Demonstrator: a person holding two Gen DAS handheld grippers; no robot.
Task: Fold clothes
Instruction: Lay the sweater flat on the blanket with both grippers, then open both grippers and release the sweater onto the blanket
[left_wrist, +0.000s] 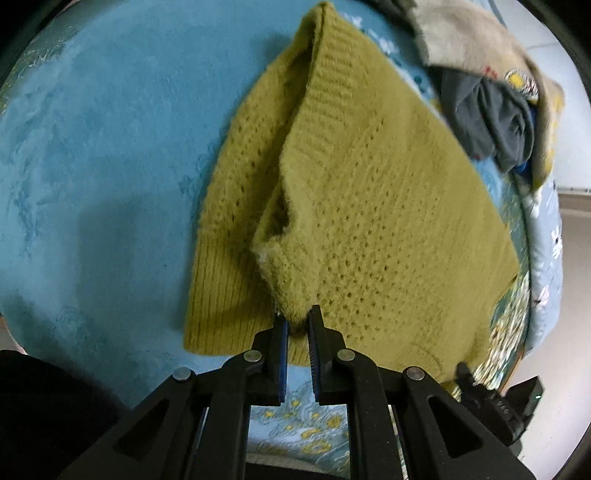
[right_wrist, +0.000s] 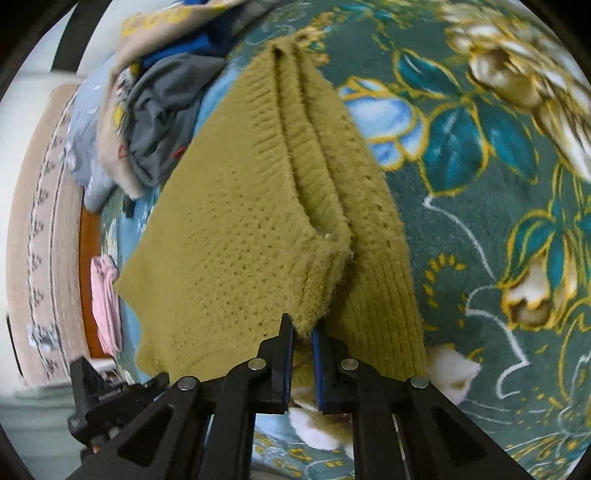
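The olive knit sweater (left_wrist: 369, 206) lies partly folded on the bedspread (left_wrist: 103, 147), one layer lifted. The left view shows plain blue fabric beneath; the right view shows a floral pattern and a pink garment (right_wrist: 106, 302) at the edge. The left gripper (left_wrist: 297, 325) is clenched on a sweater corner; the right gripper (right_wrist: 303, 332) likewise pinches another corner. The clothes pile (left_wrist: 495, 110) behind is blurred.

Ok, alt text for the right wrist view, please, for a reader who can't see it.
The right gripper pinches a corner of an olive-green knit sweater, lifted off a teal floral blanket. A pile of unfolded clothes lies at upper left, and the left gripper shows at lower left.
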